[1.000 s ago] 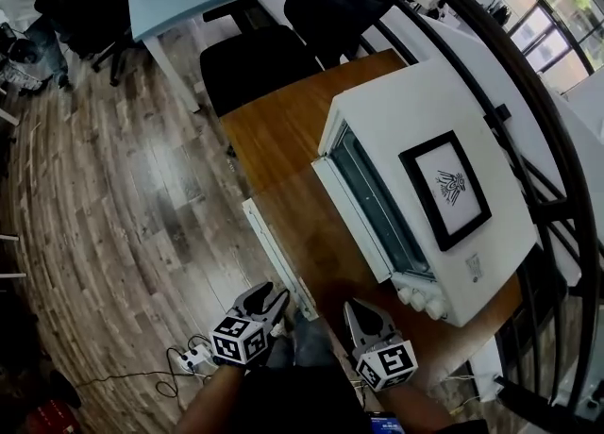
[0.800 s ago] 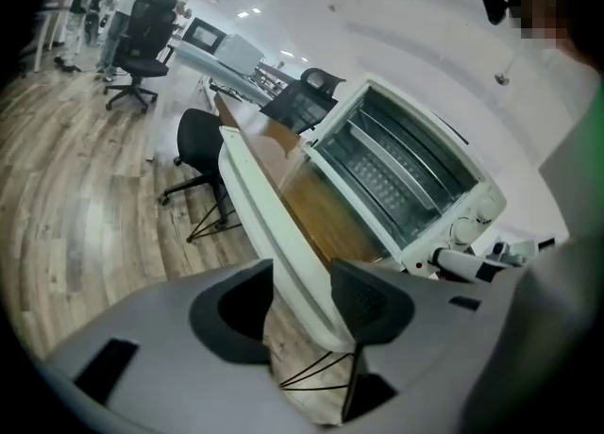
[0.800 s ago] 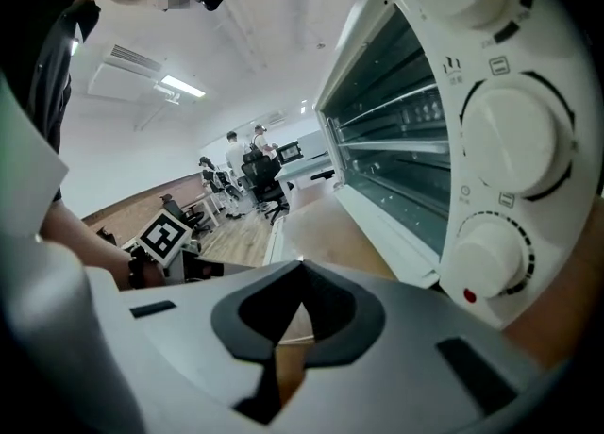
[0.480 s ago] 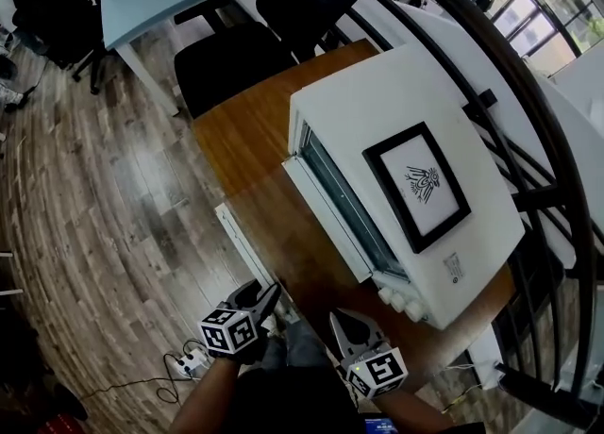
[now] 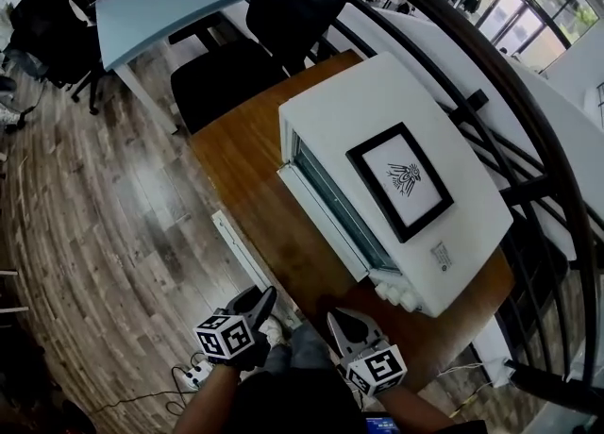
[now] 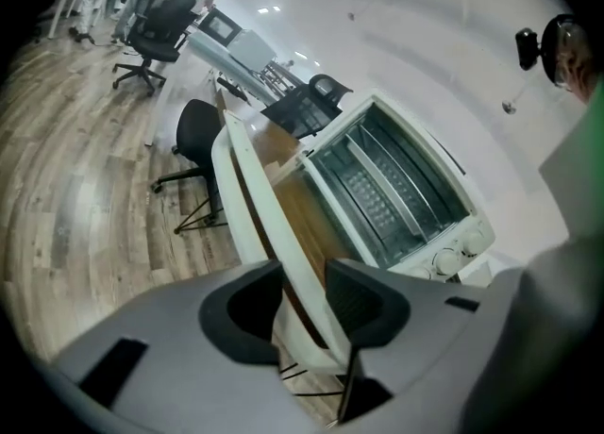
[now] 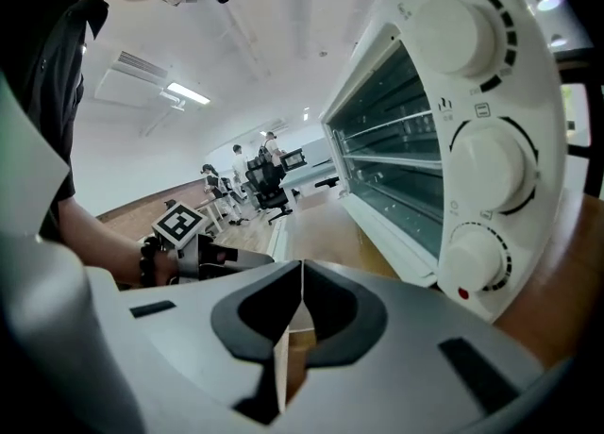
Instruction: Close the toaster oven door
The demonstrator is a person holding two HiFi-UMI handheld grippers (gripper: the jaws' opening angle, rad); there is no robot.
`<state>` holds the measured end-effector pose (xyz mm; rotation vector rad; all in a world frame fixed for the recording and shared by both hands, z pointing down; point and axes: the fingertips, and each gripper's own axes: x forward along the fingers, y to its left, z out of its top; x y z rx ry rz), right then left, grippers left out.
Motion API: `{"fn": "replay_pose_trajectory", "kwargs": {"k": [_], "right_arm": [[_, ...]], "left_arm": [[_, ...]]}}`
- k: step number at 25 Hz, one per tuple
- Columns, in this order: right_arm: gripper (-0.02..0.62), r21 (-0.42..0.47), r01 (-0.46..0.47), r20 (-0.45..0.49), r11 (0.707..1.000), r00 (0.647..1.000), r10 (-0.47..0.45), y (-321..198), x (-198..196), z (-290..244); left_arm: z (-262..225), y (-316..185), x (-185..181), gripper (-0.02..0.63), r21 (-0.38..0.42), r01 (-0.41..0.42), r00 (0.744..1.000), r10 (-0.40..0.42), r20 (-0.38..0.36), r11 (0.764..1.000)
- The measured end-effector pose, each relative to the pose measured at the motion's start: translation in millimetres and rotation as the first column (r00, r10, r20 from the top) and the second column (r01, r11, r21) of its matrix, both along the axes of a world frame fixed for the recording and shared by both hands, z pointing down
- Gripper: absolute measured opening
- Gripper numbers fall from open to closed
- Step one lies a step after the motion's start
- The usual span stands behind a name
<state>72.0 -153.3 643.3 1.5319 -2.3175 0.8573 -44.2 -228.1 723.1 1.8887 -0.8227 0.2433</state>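
While the toaster oven [image 5: 396, 187] sits ahead on the worktop [image 5: 236, 149] with its door [image 5: 247, 258] down, the left tool [image 5: 264, 297] stands narrowly apart, gripping nothing; the right tool [image 5: 336, 319] is pressed together.

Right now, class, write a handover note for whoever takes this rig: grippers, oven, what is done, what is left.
Left gripper: open, the door handle lined up in its gap; contact unclear.
Right gripper: shut, empty, close to the control knobs.
Toaster oven sits on the wooden table, door folded fully down.
Done: nothing yet; door open.
Left: lift the handle, swing the door up shut.
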Motion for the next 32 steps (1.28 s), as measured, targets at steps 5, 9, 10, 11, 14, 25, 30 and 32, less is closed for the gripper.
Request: {"fn": "replay_pose_trajectory", "kwargs": {"k": [5, 9, 10, 11, 14, 25, 30, 32], "right_arm": [[0.0, 0.039, 0.017, -0.009, 0.999, 1.0, -0.016, -2.7, -8.6, -10.6], [0.028, 0.067, 0.006, 0.004, 0.998, 1.0, -0.007, -7.0, -8.3, -23.7], [0.034, 0.072, -0.002, 0.013, 0.997, 1.0, 0.001, -8.1, -8.0, -26.2], [0.034, 0.078, -0.011, 0.02, 0.997, 1.0, 0.01, -9.5, -7.7, -28.5], [0.031, 0.104, -0.04, 0.043, 0.994, 0.998, 0.035, -15.6, -7.4, -39.1], [0.009, 0.156, -0.139, 0.093, 0.978, 0.988, 0.125, -27.8, 7.9, -65.5], [0.006, 0.162, -0.142, 0.101, 0.977, 0.987, 0.127, -22.7, 3.8, -67.7], [0.006, 0.17, -0.162, 0.108, 0.972, 0.983, 0.145, -24.7, 6.2, -70.9]], "left_arm": [[-28.4, -3.1, 1.3, 0.127, 0.055, -0.02, 1.0, 0.021, -0.016, 0.998], [-56.3, -7.8, 6.5, 0.11, 0.106, -0.038, 0.999, 0.041, -0.032, 0.994], [-63.5, -9.2, 8.6, 0.112, 0.115, -0.04, 0.998, 0.045, -0.042, 0.993], [-70.5, -10.5, 11.0, 0.112, 0.124, -0.042, 0.997, 0.049, -0.053, 0.991], [-90.5, -14.4, 20.1, 0.117, 0.153, -0.053, 0.994, 0.066, -0.082, 0.987], [-135.4, -27.2, 49.7, 0.147, 0.234, -0.143, 0.984, 0.165, -0.074, 0.961], [-145.5, -27.4, 56.5, 0.149, 0.251, -0.178, 0.979, 0.198, -0.056, 0.951], [-152.9, -29.6, 59.3, 0.149, 0.272, -0.188, 0.975, 0.212, -0.06, 0.944]]}}
